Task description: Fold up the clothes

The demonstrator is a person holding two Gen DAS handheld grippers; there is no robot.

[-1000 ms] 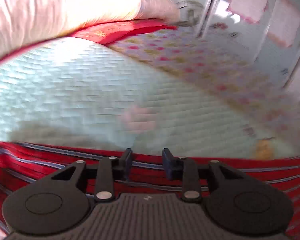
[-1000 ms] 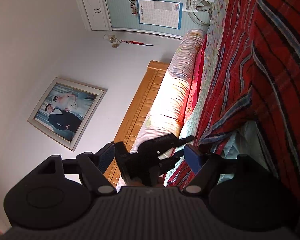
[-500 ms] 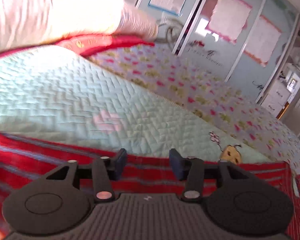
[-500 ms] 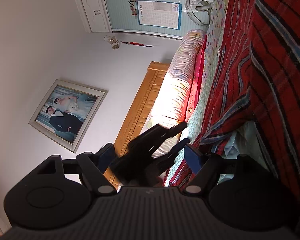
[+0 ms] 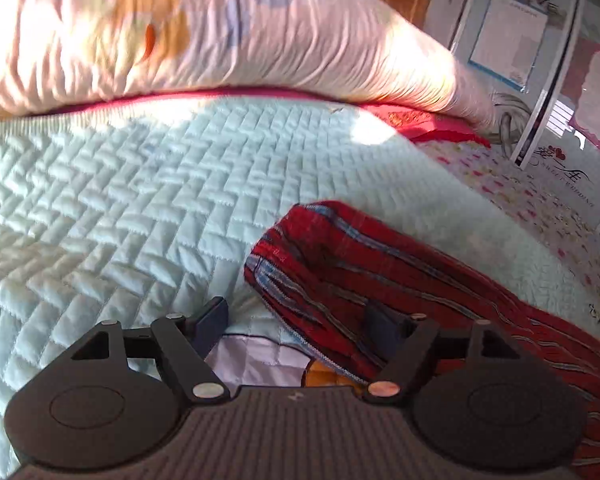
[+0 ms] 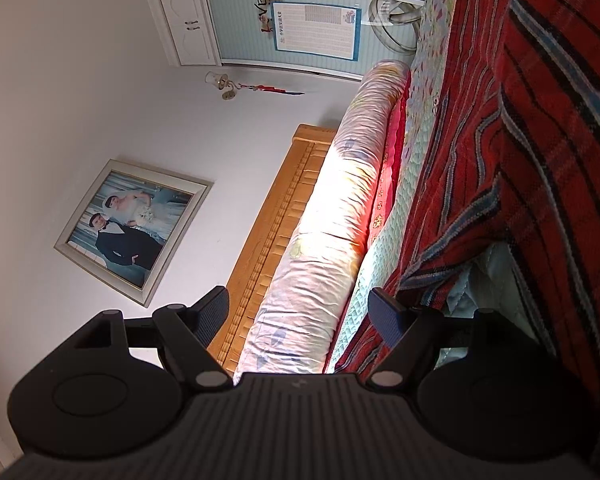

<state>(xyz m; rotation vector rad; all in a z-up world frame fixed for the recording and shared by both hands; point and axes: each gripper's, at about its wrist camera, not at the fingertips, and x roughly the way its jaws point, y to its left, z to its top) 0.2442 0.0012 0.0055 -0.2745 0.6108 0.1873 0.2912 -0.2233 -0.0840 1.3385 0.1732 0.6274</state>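
A red garment with blue and dark stripes (image 5: 364,264) lies on the pale green quilted bedspread (image 5: 120,208). Its sleeve end bulges up just ahead of my left gripper (image 5: 296,316), which is open; the right finger sits against or under the cloth edge, the left finger over bare quilt. In the right wrist view, rolled sideways, the same red garment (image 6: 520,152) fills the right side. My right gripper (image 6: 300,308) is open and empty, its right fingertip at the garment's edge.
A long pale floral bolster (image 5: 204,36) lies along the wooden headboard (image 6: 268,240). A red pillow edge (image 5: 420,120) peeks beneath it. A wardrobe with posters (image 6: 312,24) and a framed wedding photo (image 6: 132,228) are on the walls.
My left gripper opened wide and swung left to the garment's sleeve end. It has left the right wrist view. The right gripper stayed put.
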